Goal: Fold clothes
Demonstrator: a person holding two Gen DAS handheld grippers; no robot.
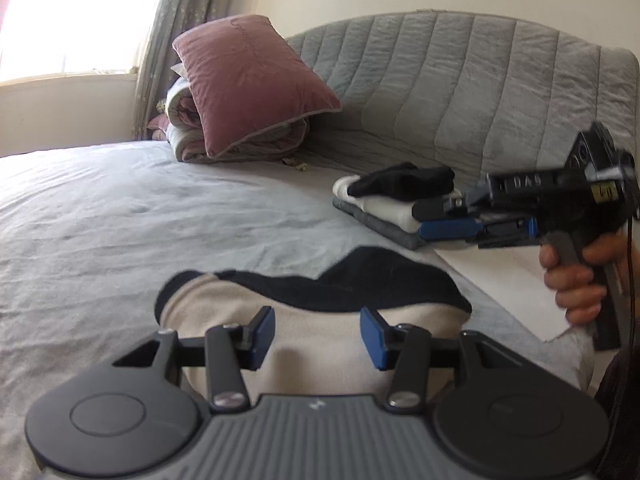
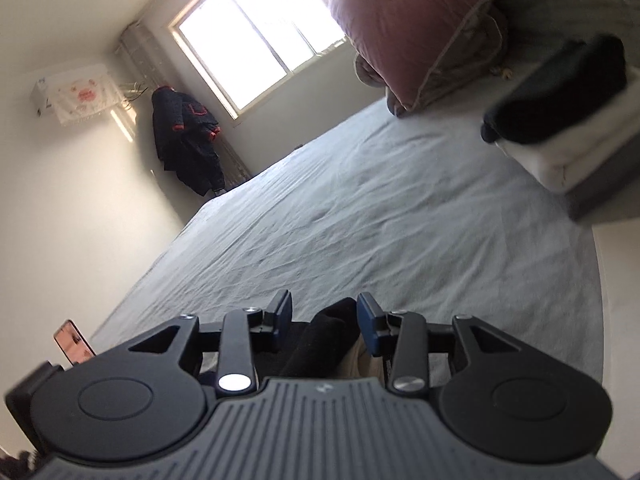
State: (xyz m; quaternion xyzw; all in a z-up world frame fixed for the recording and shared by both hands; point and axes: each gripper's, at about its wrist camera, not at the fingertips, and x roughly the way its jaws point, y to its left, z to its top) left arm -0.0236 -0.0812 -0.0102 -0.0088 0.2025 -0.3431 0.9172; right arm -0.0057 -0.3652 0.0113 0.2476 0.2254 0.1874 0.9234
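I see a matt, wrinkled cloth bedsheet (image 1: 120, 220), a velvety pink pillow (image 1: 248, 80), a quilted grey headboard (image 1: 460, 80), and a soft cream-and-black garment (image 1: 320, 312).

You're looking at cream-and-black garment (image 1: 320, 320) lying folded on bed sheet (image 1: 120, 220); folded stack (image 1: 396, 204), black on white on grey, sitting near sheet's headboard end.
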